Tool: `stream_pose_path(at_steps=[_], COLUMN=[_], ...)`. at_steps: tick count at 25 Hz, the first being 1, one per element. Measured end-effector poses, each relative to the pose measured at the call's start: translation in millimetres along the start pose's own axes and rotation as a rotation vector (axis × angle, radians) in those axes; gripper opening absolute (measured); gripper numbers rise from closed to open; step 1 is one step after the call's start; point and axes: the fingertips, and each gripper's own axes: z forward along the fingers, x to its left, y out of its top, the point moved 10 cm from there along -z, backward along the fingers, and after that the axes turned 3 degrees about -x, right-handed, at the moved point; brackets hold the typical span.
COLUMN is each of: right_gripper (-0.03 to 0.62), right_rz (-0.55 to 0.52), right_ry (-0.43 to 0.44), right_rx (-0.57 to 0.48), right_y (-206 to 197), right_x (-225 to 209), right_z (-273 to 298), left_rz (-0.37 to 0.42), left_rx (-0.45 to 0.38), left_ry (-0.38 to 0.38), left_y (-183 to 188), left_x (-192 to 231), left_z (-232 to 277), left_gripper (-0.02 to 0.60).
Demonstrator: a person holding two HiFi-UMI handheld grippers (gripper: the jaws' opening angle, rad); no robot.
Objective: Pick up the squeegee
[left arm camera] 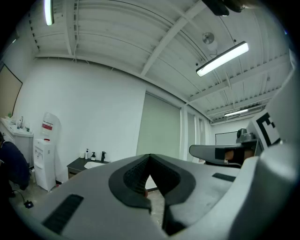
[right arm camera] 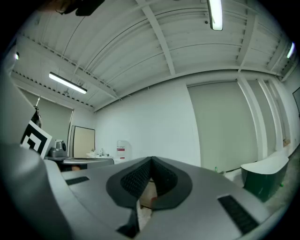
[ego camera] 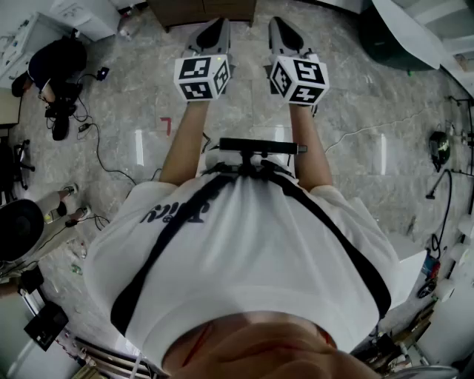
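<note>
I cannot tell where the squeegee is: none of my three views shows it. The left gripper [ego camera: 213, 31] and the right gripper [ego camera: 284, 31] are side by side, level, just beyond the black chest bar [ego camera: 259, 146] on the person's harness. Their marker cubes [ego camera: 202, 77] sit between that bar and the jaws. Each gripper's own view shows its jaws clenched, tips meeting, with nothing between them. Beyond the bar and under both grippers lies a marbled tile floor [ego camera: 355, 111]. A wooden cabinet [ego camera: 200, 9] stands farther out past the jaws. Left of the bar, black cables [ego camera: 100, 148] trail across the floor. Far to the bar's right sits a dark green bin [ego camera: 385, 37], which the right gripper view also has at its right edge. In the left gripper view a white water dispenser [left arm camera: 44, 150] stands against the white wall. Beside it is a dark desk [left arm camera: 86, 164] carrying a basin and small bottles. A lit ceiling strip light [left arm camera: 222, 58] hangs overhead.
</note>
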Motion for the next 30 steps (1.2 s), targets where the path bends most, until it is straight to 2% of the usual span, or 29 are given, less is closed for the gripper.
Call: stream_pose_path(at_steps=[12,23,30], right_gripper=[0.006,0.005,0.005], right_rz=[0.016,0.06,0.077], right_ry=[0.014,0.027,0.037], right_rx=[0.002,-0.013,0.024], right_y=[-8,-13,-31], right_x=[22,71,75], right_z=[20,57,81], left_rz=[0.003,0.013,-0.014], left_rx=[0.008,0.015,0.027], left_ry=[-0.021,-0.011,-0.001], left_y=[0,9,-2], left_x=[21,80,101], left_z=[-3,-21,-10], left_gripper=[0.009,0.009,0.009])
